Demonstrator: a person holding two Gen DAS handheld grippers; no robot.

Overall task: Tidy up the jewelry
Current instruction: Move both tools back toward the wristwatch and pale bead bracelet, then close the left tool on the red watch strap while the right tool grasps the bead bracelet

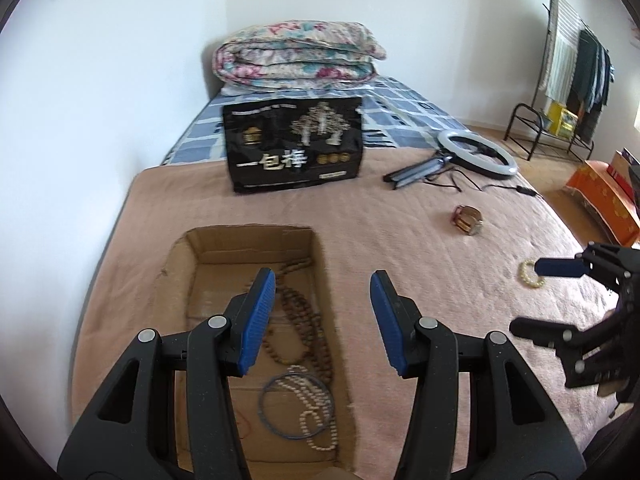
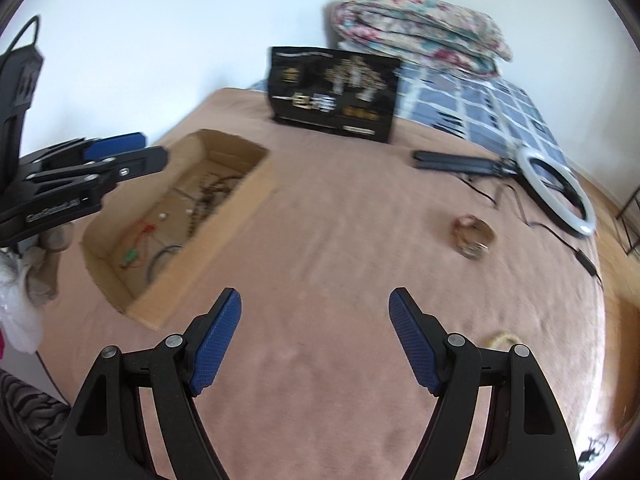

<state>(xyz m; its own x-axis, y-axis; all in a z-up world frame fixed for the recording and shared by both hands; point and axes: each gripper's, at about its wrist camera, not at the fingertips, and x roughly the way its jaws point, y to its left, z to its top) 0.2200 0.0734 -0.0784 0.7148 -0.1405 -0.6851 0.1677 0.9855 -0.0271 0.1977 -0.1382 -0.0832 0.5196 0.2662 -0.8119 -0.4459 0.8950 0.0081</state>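
An open cardboard box (image 1: 256,240) sits sunk in the pink blanket. Inside lie a brown bead necklace (image 1: 304,320), a pearl strand (image 1: 316,408) and a blue-grey bangle (image 1: 272,412). My left gripper (image 1: 322,272) hovers open over the box's right wall, holding nothing. On the blanket to the right are a gold-brown bracelet (image 1: 468,220) and a cream bead bracelet (image 1: 528,276). My right gripper (image 2: 315,292) is open and empty above bare blanket. The cream bracelet (image 2: 502,338) peeks out behind its right finger; the gold-brown bracelet (image 2: 474,236) lies farther ahead. The box (image 2: 240,200) is to its left, under the left gripper (image 2: 154,148).
A black printed bag (image 1: 296,148) stands behind the box. A ring light (image 1: 476,152) with tripod and cable lies at the back right. A folded floral quilt (image 1: 296,56) is at the bed's head. Off the right bed edge stand a clothes rack (image 1: 576,72) and an orange box (image 1: 604,196).
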